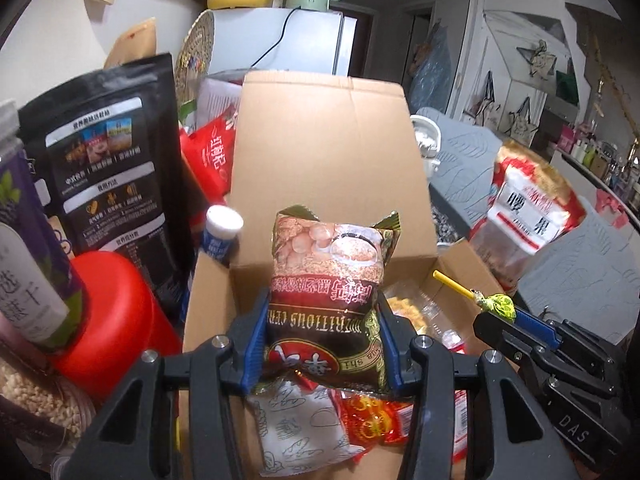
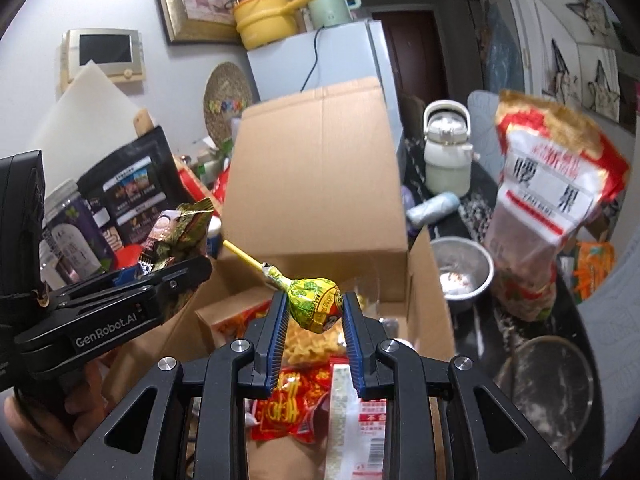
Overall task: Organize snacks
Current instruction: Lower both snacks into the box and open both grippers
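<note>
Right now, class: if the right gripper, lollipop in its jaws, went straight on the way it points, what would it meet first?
Probably the box's raised back flap; the right gripper with its lollipop hangs over the open box, though depth is unclear.

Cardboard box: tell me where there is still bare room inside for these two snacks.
The open brown cardboard box shows bare floor only at its back, under the raised flap and beside the orange carton. The front is crowded: yellow crisps, red packets, a white printed pouch.

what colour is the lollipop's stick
Yellow; the lollipop stick shows best in the right wrist view.
</note>
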